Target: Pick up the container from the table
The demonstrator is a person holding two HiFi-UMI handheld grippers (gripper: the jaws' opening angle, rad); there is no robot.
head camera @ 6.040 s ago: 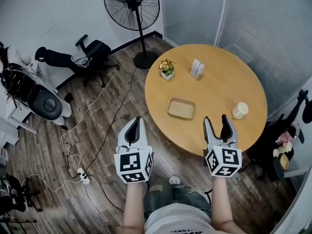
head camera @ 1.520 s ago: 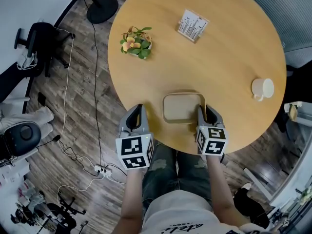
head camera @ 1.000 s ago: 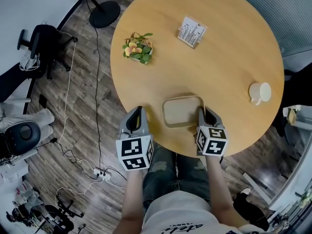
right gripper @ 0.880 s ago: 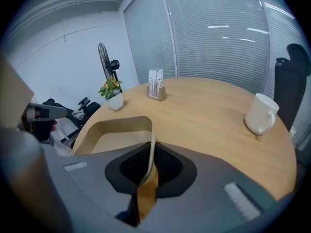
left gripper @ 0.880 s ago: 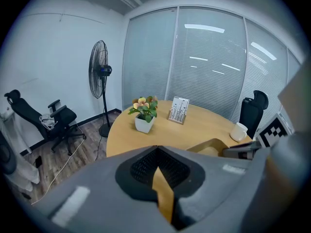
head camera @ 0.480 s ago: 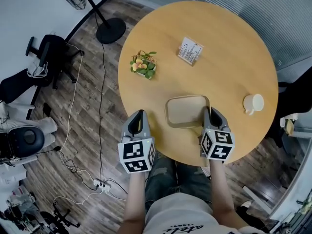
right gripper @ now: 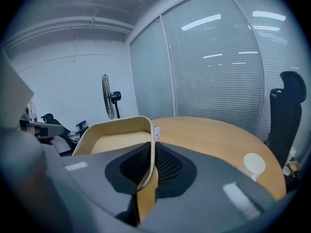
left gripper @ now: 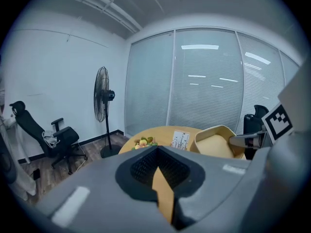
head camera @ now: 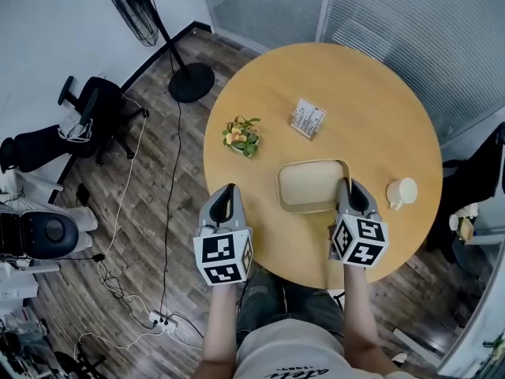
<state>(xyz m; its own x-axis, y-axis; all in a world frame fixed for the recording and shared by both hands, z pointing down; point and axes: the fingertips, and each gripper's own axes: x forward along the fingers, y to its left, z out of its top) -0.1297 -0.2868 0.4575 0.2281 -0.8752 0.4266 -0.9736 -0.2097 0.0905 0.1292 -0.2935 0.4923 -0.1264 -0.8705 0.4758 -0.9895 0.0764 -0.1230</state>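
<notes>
Container: the shallow beige container [head camera: 310, 186] is up in the air over the near part of the round wooden table [head camera: 371, 93]. It is carried by its right-hand rim and tips a little.
Right gripper: the right gripper [head camera: 347, 186] has its jaws nearly together, pinching that thin rim wall between the pads.
Left gripper: the left gripper [head camera: 228, 193] has its jaws together with nothing between them. It hangs just off the table's near-left edge, apart from the container.
What changed: a second ago the container lay flat on the tabletop with the right gripper already on its rim. Now both hands are higher and the container has come up with the right one.
What it means: I'd say the pick-up is all but done. A one-sided pinch on a thin wall could let it swing or slip.
Left alone: the small pot of flowers [head camera: 241, 136], the card stand [head camera: 308, 119] and the white cup [head camera: 400, 192] stand where they were.
</notes>
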